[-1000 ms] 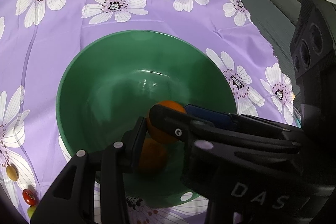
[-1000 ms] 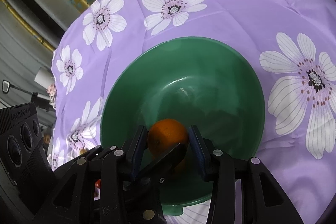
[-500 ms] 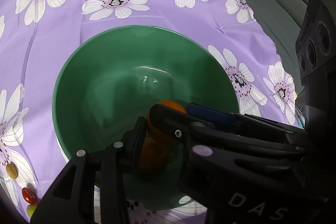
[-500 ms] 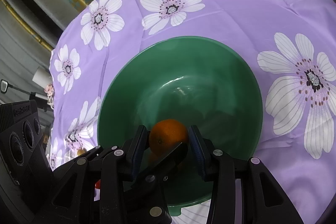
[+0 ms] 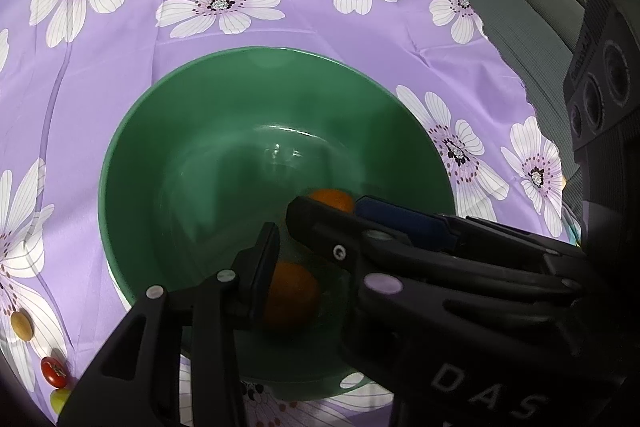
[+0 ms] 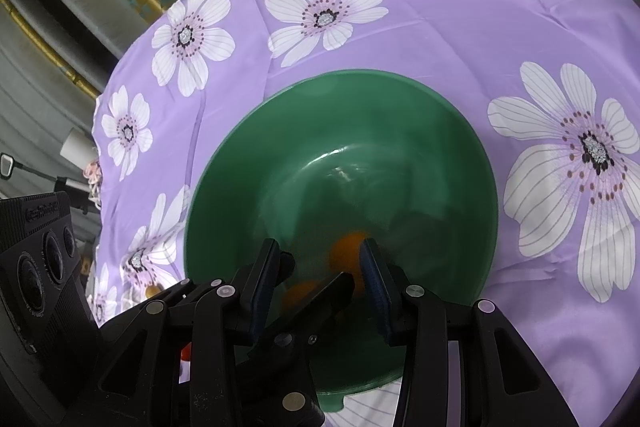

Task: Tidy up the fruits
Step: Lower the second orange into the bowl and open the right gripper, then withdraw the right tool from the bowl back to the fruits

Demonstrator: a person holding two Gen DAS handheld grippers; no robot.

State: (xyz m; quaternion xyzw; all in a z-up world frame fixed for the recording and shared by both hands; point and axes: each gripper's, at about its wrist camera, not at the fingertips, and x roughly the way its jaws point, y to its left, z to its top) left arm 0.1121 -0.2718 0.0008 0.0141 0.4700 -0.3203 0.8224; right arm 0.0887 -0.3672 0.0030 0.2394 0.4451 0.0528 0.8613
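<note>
While both tools reach into the green bowl (image 6: 460,131), the right gripper (image 6: 320,267) stands spread, jaws apart with an orange (image 6: 346,251) loose and blurred beside its right finger. Across it lies the left gripper (image 5: 276,255), also parted; a second orange (image 5: 292,301) rests against its left finger on the bowl floor. Underneath spreads a purple flowered tablecloth (image 5: 132,67), small candies (image 5: 54,371) near its edge.
</note>
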